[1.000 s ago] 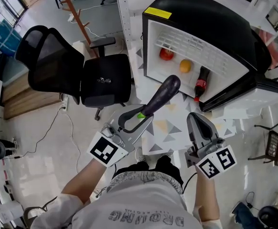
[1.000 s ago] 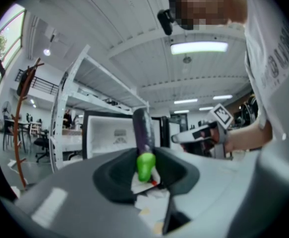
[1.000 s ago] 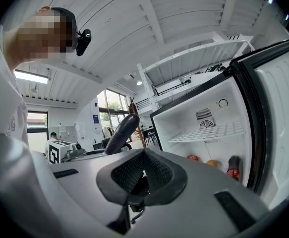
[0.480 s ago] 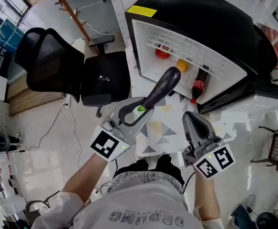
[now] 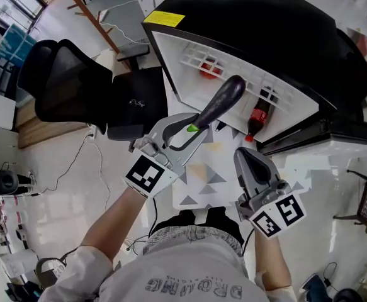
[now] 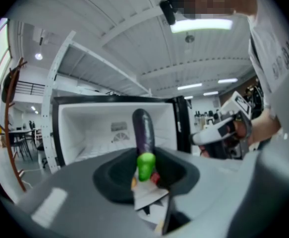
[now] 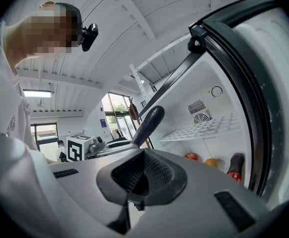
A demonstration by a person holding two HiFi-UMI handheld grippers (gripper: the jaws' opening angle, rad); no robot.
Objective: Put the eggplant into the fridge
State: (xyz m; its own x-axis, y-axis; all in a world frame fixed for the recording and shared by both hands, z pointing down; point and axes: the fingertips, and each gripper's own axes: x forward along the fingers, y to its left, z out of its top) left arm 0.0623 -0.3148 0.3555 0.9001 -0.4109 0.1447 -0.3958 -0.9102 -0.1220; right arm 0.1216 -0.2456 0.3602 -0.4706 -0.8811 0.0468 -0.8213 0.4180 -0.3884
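A long dark purple eggplant (image 5: 221,102) with a green stem end sticks out of my left gripper (image 5: 192,131), which is shut on that stem end. Its tip reaches the mouth of the open black fridge (image 5: 265,17). In the left gripper view the eggplant (image 6: 144,128) stands up in front of the white fridge interior (image 6: 89,128). My right gripper (image 5: 246,159) hangs lower right of it, shut and holding nothing. From the right gripper view, the eggplant (image 7: 146,125) shows at left of the fridge's wire shelf (image 7: 203,129).
Inside the fridge lie a red tomato (image 7: 191,156), an orange fruit (image 7: 211,162) and a cola bottle (image 5: 254,119). The fridge door (image 5: 321,131) stands open at the right. A black office chair (image 5: 89,93) is at the left, with a cable on the floor.
Both grippers have moved closer to the fridge. The eggplant's tip has gone from short of the opening to the fridge's mouth.
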